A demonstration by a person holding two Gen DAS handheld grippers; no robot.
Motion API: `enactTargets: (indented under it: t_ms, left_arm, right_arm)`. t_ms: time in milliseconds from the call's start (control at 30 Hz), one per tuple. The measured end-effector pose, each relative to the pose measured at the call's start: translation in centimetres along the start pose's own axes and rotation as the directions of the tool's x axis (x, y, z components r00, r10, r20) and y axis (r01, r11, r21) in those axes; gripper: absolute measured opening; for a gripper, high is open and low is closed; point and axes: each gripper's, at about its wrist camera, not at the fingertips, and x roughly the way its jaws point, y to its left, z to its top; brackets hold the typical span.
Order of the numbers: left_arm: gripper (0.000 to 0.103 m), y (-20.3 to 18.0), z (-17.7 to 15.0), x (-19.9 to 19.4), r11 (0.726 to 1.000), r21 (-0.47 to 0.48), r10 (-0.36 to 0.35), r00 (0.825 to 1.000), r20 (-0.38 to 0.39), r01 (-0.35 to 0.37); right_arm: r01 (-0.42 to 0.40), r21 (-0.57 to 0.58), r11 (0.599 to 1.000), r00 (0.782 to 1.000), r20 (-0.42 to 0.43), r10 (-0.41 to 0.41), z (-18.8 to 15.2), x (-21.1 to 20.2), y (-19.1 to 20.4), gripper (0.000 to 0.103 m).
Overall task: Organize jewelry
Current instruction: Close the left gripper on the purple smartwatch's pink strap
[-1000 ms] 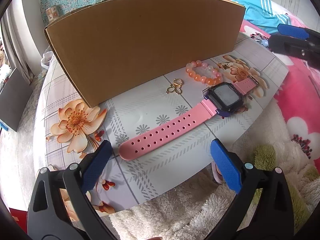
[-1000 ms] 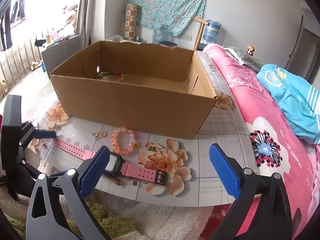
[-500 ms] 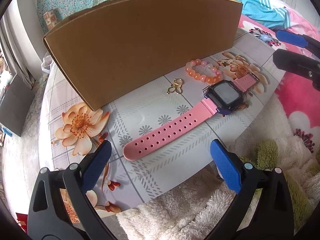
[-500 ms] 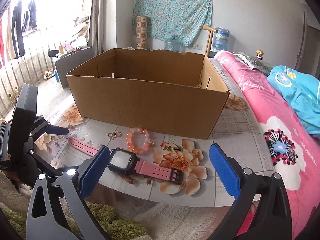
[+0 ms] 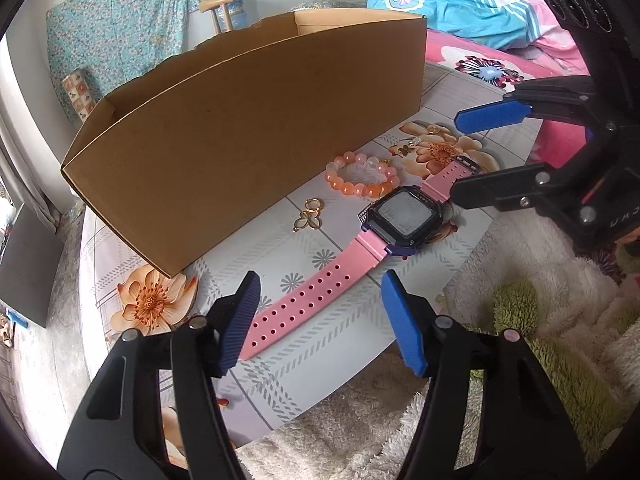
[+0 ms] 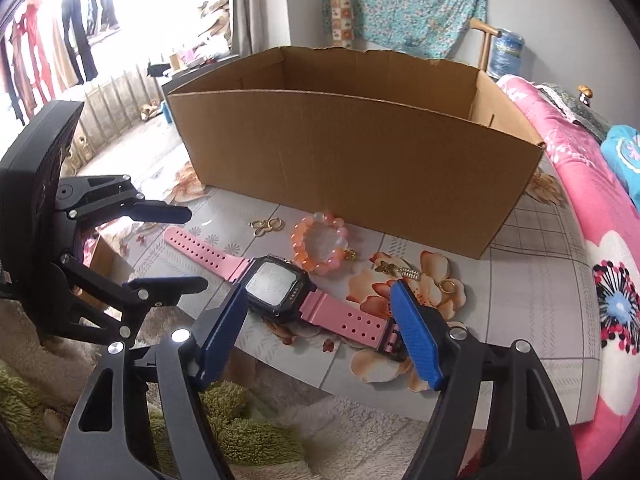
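Left wrist view: left gripper (image 5: 320,320) half open, jaws just narrowed astride pink watch (image 5: 404,218) strap, nothing pinched. Bead bracelet (image 5: 362,178) and gold clasp (image 5: 308,214) lie before cardboard box (image 5: 240,128).

Right wrist view: right gripper (image 6: 316,328) partly open, also narrowing, straddling buckle strap, holding nothing. Small charms (image 6: 404,274) unsorted; most work left.

Pink watch (image 5: 344,276), flower-patterned tabletop (image 5: 320,364)
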Motion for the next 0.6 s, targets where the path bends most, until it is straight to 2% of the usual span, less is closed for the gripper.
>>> enactTargets:
  t_ms: [67,167,467,600]
  left_arm:
    - [0.048,0.2,-0.2,0.3,1.000,-0.003,-0.017,1.000,-0.007,0.017]
    - [0.041,0.4,-0.4,0.5,0.999,-0.010,-0.046,0.999,-0.016,0.046]
    - [0.039,0.7,-0.8,0.5,0.996,-0.022,-0.089,0.996,-0.013,0.089]
    - [0.039,0.8,-0.8,0.5,0.995,-0.021,-0.096,0.995,-0.004,0.096]
  right_arm:
    - [-0.010,-0.062,0.998,1.000,-0.019,0.009,0.3,0.5,0.9,0.069]
    - [-0.027,-0.143,0.989,0.998,-0.055,0.019,0.6,1.4,2.1,0.062]
    - [-0.057,-0.264,0.963,0.987,-0.159,0.015,0.7,3.7,3.4,0.059]
    - [-0.089,-0.252,0.964,0.984,-0.175,0.045,0.9,3.9,3.2,0.055]
